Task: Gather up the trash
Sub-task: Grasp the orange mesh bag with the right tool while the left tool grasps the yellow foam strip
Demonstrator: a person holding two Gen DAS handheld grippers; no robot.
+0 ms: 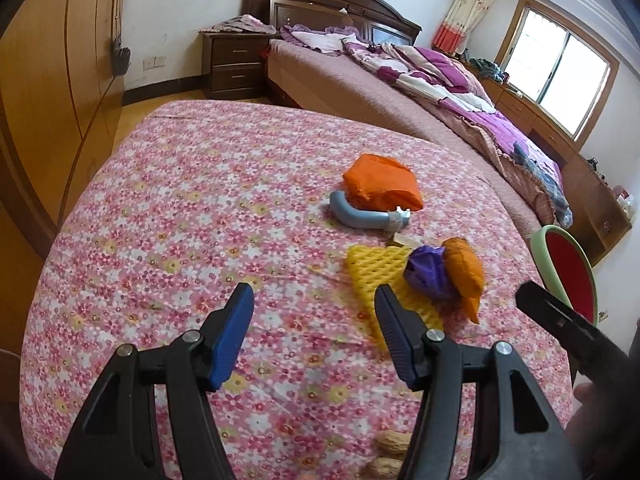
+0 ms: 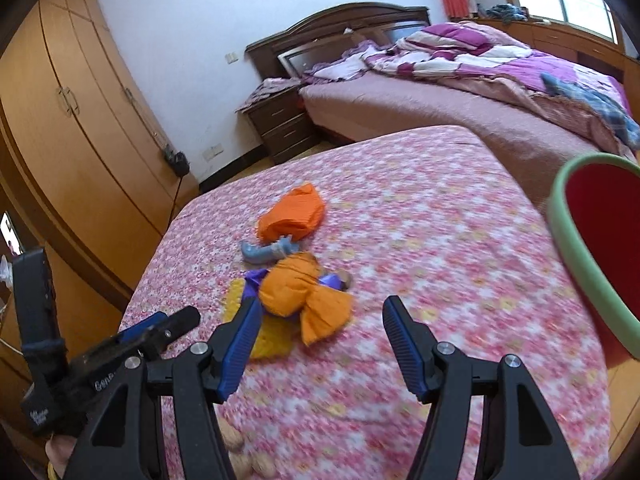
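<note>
Here both tongs (image 1: 314, 300) (image 2: 320, 312) hover agape above the bedspread (image 1: 180, 208).

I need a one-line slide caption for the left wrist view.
Open left gripper above a floral tablecloth, facing scattered trash: orange bag, grey tube, yellow foam net.

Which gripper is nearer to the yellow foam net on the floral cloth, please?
Left. The left gripper hovers with one jaw over the yellow foam net; the right gripper sits farther off, nearer the red bin.
</note>
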